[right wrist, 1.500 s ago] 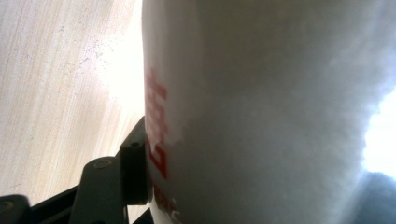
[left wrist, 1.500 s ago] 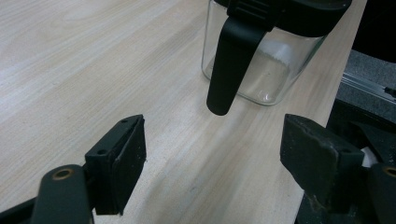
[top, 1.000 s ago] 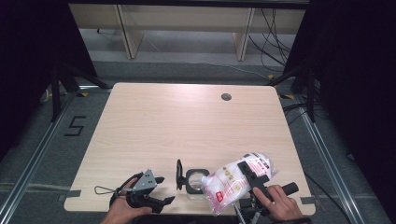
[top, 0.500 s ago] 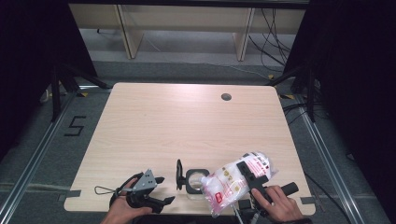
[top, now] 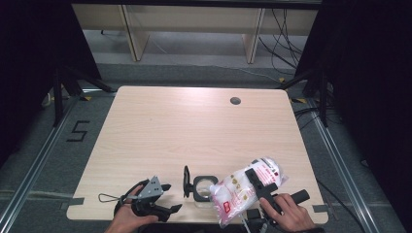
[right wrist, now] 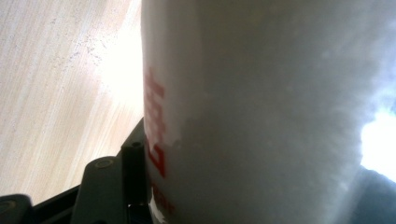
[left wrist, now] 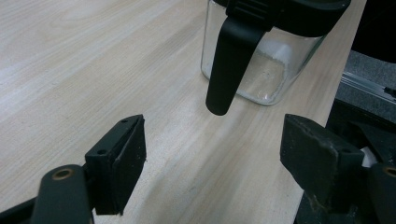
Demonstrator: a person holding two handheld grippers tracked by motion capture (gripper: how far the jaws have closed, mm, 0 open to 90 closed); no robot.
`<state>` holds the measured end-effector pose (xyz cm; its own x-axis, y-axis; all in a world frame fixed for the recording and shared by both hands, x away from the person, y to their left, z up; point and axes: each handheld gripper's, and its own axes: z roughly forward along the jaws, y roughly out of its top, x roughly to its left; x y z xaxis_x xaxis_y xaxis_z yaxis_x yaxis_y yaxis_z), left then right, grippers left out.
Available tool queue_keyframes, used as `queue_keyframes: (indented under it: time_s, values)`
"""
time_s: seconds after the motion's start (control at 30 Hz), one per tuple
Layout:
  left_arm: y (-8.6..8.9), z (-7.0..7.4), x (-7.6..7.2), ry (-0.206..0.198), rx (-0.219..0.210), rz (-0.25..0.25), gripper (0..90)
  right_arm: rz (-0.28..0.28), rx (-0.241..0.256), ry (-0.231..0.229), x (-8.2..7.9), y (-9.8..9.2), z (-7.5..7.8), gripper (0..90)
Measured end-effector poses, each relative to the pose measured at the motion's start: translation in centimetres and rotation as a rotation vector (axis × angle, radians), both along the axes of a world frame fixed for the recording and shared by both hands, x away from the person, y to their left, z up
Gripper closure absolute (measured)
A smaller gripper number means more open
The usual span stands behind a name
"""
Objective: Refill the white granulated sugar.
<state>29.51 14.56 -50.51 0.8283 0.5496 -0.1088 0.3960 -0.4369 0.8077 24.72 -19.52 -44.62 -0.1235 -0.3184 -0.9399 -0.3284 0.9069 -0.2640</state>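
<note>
— Which way is the bag lying?

— My right gripper [top: 258, 183] has its jaws clamped on the bag [top: 245, 187], which sits at the near right part of the table [top: 194, 126], just beside the jar [top: 201, 188]. Its long axis runs on a slant: the low end points toward me and to the left, close to the table's near edge, and the high end points away and to the right. In the right gripper view the bag [right wrist: 261, 112] is white with red print, pressed against the one black jaw I can see.

— And your other hand?

— My left gripper [top: 167, 198] rests near the front left edge with its jaws spread wide and nothing between them. In the left gripper view the glass jar [left wrist: 261, 60] stands just ahead of it, its black flip lid hanging down on the side facing me.

— What is the surface like?

— Pale wood grain, with a round cable hole [top: 235, 101] toward the far right. The floor around is grey, with a "5" [top: 77, 131] marked at the left, pale shelving [top: 194, 29] beyond the far edge, and cables [top: 286, 53] at the right
</note>
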Motion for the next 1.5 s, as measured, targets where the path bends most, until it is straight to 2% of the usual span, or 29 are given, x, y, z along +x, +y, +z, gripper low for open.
queue_keyframes:
  time_s: [0.13, 0.27, 0.33, 0.37, 0.53, 0.7, 0.73, 0.8, 0.87, 0.93, 0.97, 1.03, 1.13, 1.23, 1.27, 1.37, 1.4, 1.43, 1.5]
  values:
    - [-0.02, -0.02, 0.01, 0.0, -0.001, -0.002, 22.3, 0.0, 0.003, -0.004, -0.05, -0.03, 0.12, 39.4]
    - [0.0, 0.0, 0.01, -0.001, 0.0, -0.001, 22.3, -0.009, -0.019, -0.016, -0.24, 0.06, 0.08, 39.5]
    - [0.02, 0.0, 0.02, -0.002, 0.004, -0.002, 22.3, -0.001, -0.02, -0.017, -0.22, 0.09, 0.19, 39.5]
    - [-0.02, -0.01, -0.01, -0.001, -0.001, -0.001, 22.3, 0.019, -0.04, -0.026, -0.12, 0.22, 0.31, 39.5]
    - [0.0, -0.01, 0.0, 0.0, -0.001, -0.002, 22.3, 0.004, -0.018, -0.017, -0.17, 0.08, 0.18, 39.6]
    - [-0.01, 0.0, 0.01, -0.001, 0.004, -0.004, 22.3, 0.014, -0.049, -0.02, -0.06, 0.19, 0.04, 39.7]
    - [-0.01, 0.0, 0.01, -0.001, 0.004, -0.004, 22.3, 0.014, -0.049, -0.02, -0.06, 0.19, 0.04, 39.7]
    - [0.0, -0.03, 0.03, -0.001, 0.003, -0.002, 22.3, -0.008, -0.019, -0.003, -0.09, -0.01, -0.14, 39.8]
    - [0.03, -0.01, 0.05, -0.003, 0.009, -0.004, 22.3, 0.01, -0.03, -0.02, -0.01, 0.02, 0.06, 39.8]
    - [0.02, -0.02, 0.06, -0.003, 0.008, -0.003, 22.3, 0.014, -0.028, -0.021, 0.08, -0.04, 0.18, 39.9]
    - [0.02, -0.01, 0.04, -0.003, 0.01, -0.004, 22.3, -0.01, -0.011, -0.013, -0.01, -0.18, 0.02, 39.9]
    - [0.04, 0.0, 0.04, -0.004, 0.009, -0.004, 22.3, 0.01, -0.021, -0.013, 0.14, -0.2, 0.17, 39.9]
    - [-0.01, -0.02, -0.01, 0.0, -0.002, -0.002, 22.3, -0.01, 0.021, 0.011, 0.14, -0.47, -0.08, 39.9]
    - [0.04, 0.0, 0.04, -0.003, 0.008, -0.004, 22.3, -0.008, 0.007, 0.006, 0.16, -0.47, -0.13, 40.0]
    - [0.03, 0.0, 0.05, -0.003, 0.009, -0.004, 22.3, -0.021, 0.017, 0.006, 0.11, -0.46, -0.33, 40.0]
    - [-0.02, -0.02, 0.0, 0.0, -0.001, -0.004, 22.3, 0.011, -0.021, -0.012, 0.13, -0.27, 0.04, 40.0]
    - [0.04, 0.0, 0.06, -0.004, 0.01, -0.004, 22.3, 0.008, -0.016, -0.009, 0.06, -0.24, 0.12, 40.0]
    - [-0.01, -0.02, 0.0, 0.0, -0.001, -0.003, 22.3, -0.007, 0.005, -0.011, -0.08, -0.24, 0.0, 40.0]
    - [0.0, -0.01, -0.01, 0.0, -0.001, -0.002, 22.3, -0.004, -0.001, -0.013, -0.08, -0.19, 0.06, 40.1]
